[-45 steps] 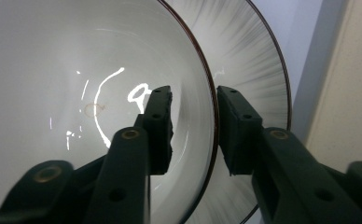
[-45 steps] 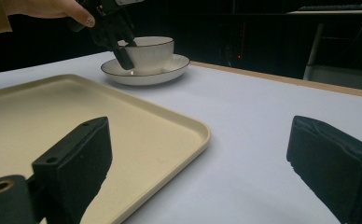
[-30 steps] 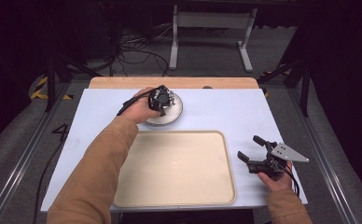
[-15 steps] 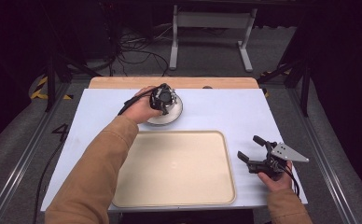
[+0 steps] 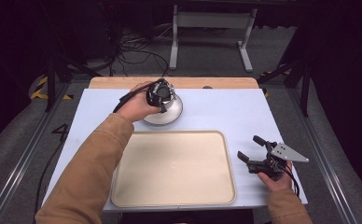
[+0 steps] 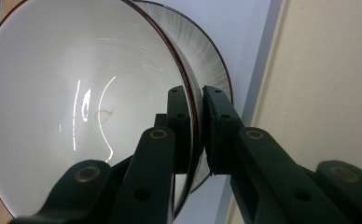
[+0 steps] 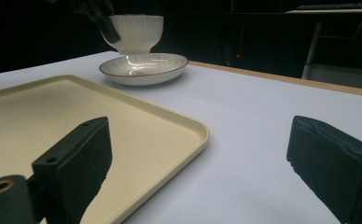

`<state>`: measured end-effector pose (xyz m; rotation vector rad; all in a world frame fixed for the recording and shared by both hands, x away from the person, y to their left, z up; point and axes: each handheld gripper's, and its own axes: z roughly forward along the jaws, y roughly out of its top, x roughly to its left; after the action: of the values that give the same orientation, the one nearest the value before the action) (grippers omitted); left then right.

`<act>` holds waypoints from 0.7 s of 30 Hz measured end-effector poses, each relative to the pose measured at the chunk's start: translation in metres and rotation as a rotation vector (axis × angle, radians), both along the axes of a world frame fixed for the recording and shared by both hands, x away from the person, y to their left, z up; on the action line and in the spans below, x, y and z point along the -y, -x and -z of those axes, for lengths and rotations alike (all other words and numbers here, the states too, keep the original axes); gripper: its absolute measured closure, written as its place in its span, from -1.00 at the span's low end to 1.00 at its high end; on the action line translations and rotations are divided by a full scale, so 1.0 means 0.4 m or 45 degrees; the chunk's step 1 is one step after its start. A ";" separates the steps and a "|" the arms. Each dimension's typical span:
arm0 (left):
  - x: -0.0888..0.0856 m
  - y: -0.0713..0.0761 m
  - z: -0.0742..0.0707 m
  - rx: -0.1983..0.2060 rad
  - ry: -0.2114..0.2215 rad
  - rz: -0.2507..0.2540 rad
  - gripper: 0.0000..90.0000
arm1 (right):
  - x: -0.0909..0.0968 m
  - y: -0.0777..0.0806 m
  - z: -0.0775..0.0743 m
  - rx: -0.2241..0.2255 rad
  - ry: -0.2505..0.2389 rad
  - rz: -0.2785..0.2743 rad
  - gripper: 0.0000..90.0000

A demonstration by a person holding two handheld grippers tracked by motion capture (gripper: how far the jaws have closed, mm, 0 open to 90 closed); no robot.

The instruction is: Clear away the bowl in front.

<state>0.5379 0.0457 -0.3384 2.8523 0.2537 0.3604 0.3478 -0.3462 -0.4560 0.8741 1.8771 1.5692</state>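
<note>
- Left gripper view showed the left gripper (image 6: 197, 116) pinched on the rim of a white bowl (image 6: 76, 107), one jaw inside the rim and one outside, with a saucer (image 6: 212, 60) right behind the bowl.
- High view placed that bowl and saucer near the far edge of the white table (image 5: 226, 112), just beyond the far rim of the beige tray (image 5: 174, 168); the left hand (image 5: 137, 105) covered much of them.
- Right gripper view showed the bowl standing over the saucer; I could not tell whether it touched.
- The tray lay bare, its near rim close to the table's front edge.
- The right gripper (image 5: 254, 149) sat low by the table's right front corner, beside the tray's right rim, jaws spread wide and holding nothing.
- Open tabletop stretched between the tray's right rim and the table's right edge, and from there back toward the saucer.
</note>
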 end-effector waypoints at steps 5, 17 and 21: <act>-0.009 0.015 -0.027 -0.001 -0.006 -0.006 0.83 | 0.000 0.000 0.000 -0.002 0.003 -0.001 -0.84; 0.013 0.108 -0.095 0.011 -0.001 0.059 0.83 | -0.001 0.000 0.000 -0.003 0.007 -0.002 -0.84; 0.022 0.139 -0.110 0.018 -0.001 0.077 0.83 | -0.001 0.000 0.000 -0.005 0.008 -0.001 -0.84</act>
<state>0.4821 0.0370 -0.2942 2.8501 0.1647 0.3683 0.3478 -0.3457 -0.4558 0.8749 1.8844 1.5624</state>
